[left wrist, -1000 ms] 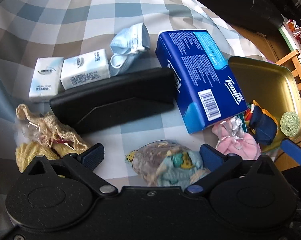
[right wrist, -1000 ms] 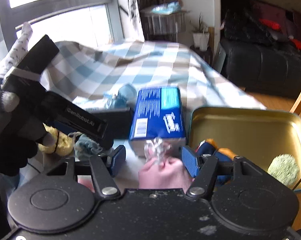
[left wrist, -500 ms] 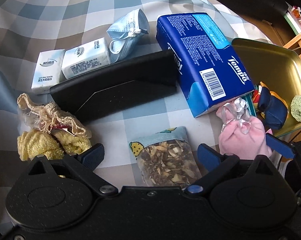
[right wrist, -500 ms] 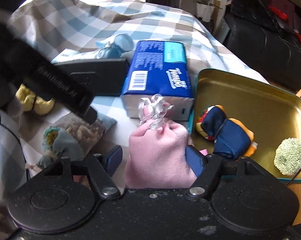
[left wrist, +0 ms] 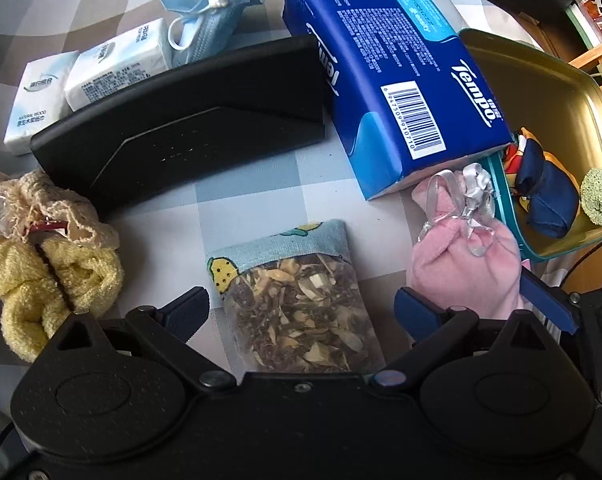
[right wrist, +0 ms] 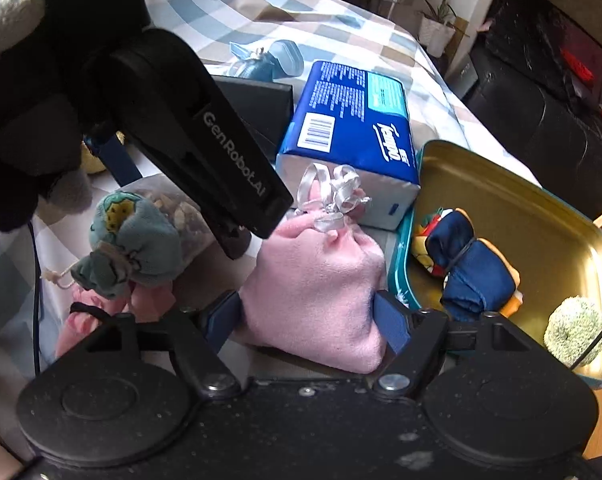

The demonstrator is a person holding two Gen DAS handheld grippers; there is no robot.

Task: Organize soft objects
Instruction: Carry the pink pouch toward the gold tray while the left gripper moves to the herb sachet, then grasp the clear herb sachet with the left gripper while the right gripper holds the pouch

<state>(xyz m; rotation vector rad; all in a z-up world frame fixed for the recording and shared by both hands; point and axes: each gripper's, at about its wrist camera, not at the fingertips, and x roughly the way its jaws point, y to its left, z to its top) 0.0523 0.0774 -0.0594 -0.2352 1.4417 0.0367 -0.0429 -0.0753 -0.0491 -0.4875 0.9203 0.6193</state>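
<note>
A sachet of dried herbs with a teal printed top (left wrist: pixel 301 300) lies flat on the checked cloth. My left gripper (left wrist: pixel 301 312) points down over it, open, one finger on each side and neither touching. A pink fleece pouch tied with silver ribbon (right wrist: pixel 313 280) rests on the table beside the gold tin (right wrist: pixel 521 208). My right gripper (right wrist: pixel 307 318) straddles the pouch. Its jaws are opening, with the pads still against the pouch's sides. In the left wrist view the pink pouch (left wrist: pixel 461 268) sits just right of the sachet.
The tin holds a navy and orange bundle (right wrist: pixel 469 272) and a green pompom (right wrist: pixel 573 336). A blue tissue pack (left wrist: pixel 389 72), a black case (left wrist: pixel 181 128), two white tissue packs (left wrist: pixel 117 64), a face mask (left wrist: pixel 209 12) and yellow knitted pieces (left wrist: pixel 49 280) crowd the cloth. A gloved hand (right wrist: pixel 17 100) holds the left tool.
My left gripper has sunk closer to the sachet. The right gripper has come down with the pink pouch onto the table beside the tin, and its fingers have spread wider.
</note>
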